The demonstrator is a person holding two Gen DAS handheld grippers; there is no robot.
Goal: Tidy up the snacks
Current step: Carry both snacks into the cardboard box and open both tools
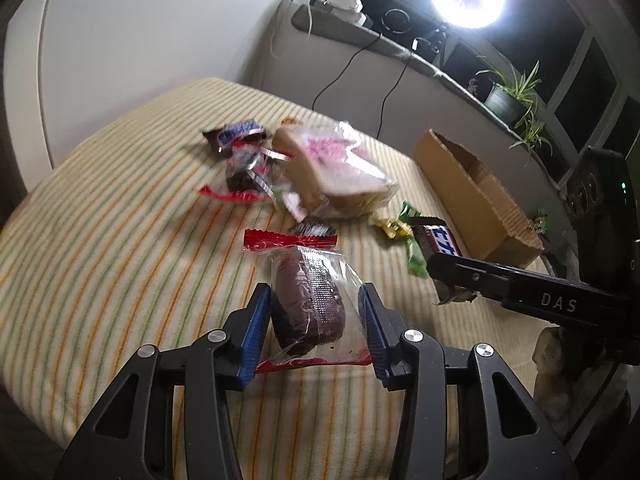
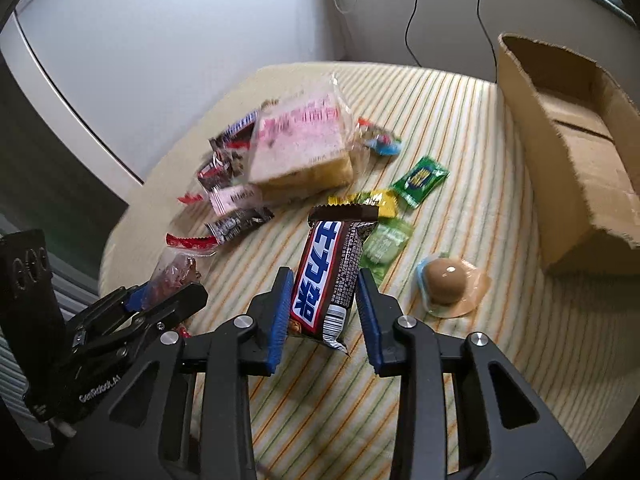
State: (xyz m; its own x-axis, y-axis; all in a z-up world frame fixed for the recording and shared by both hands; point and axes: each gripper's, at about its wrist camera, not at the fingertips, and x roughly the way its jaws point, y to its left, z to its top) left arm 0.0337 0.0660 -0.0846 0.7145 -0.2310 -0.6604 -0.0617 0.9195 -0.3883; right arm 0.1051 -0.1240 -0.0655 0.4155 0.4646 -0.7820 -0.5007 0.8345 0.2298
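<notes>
1. Left tongs [image 1: 316, 304] closed on a clear-wrapped chocolate cake [image 1: 308, 300], pads pressing its sides, over the striped bed cover [image 1: 120, 220].
2. Right tongs [image 2: 322, 304] narrowed around a brown candy bar [image 2: 328, 276]; left pad touching, right pad seemingly a hair off.
3. Judged the pick-up step, both snacks just being gripped.
4. Called next for lifting and carrying toward the open cardboard box [image 2: 568, 152], set well apart at the right, clear of the bread bag [image 2: 300, 148] pile.
</notes>
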